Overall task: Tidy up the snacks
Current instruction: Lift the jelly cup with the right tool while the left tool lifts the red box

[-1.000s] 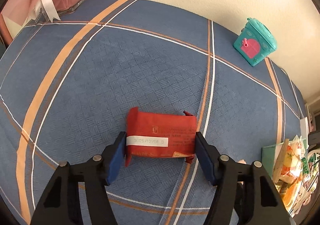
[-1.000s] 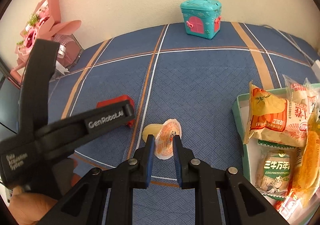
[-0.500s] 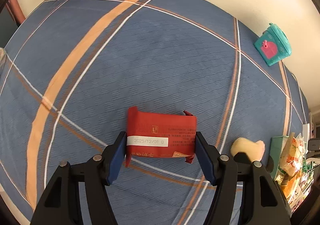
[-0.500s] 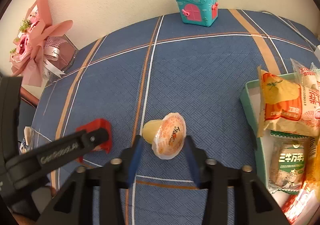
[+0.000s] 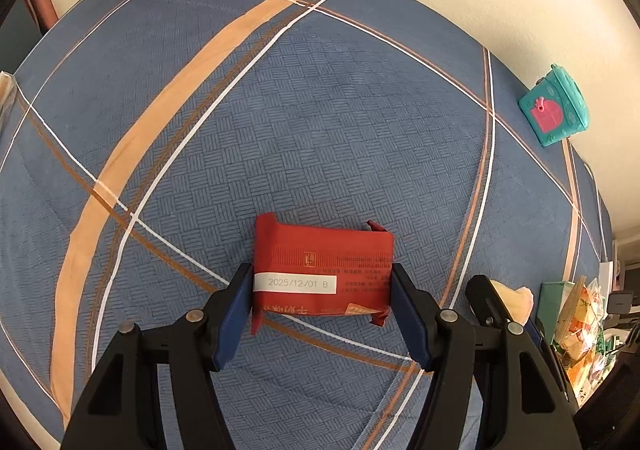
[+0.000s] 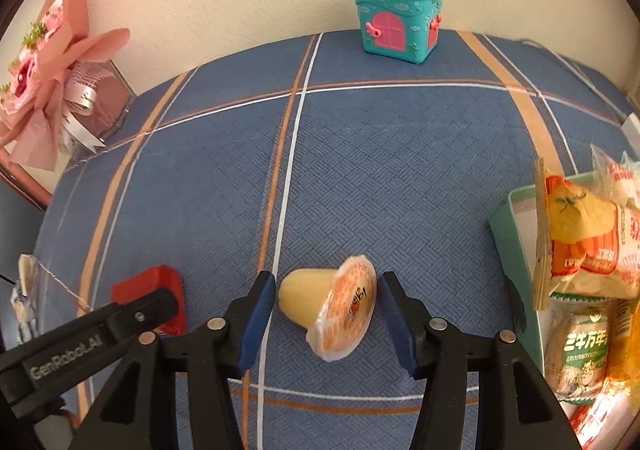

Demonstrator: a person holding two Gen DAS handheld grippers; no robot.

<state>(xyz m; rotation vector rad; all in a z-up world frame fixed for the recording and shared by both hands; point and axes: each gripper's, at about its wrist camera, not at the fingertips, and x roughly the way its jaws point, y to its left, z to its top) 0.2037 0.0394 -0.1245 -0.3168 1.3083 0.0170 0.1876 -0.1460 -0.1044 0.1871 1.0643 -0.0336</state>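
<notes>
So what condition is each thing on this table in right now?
Red snack packet: sealed, clamped in the left gripper.
Jelly cup: sealed, lying on its side.
Right gripper: jaws opening around the cup, not touching.
Green box: open, full of snacks.
Toy house: upright, door shut.

Each wrist camera looks steeply down along its own fingers (image 5: pixel 236 310) at close range onto the blue plaid bench (image 5: pixel 320 110). Both views share the teal toy house (image 6: pixel 398 24), the red packet (image 6: pixel 160 284) and the jelly cup (image 5: pixel 516 300).
</notes>
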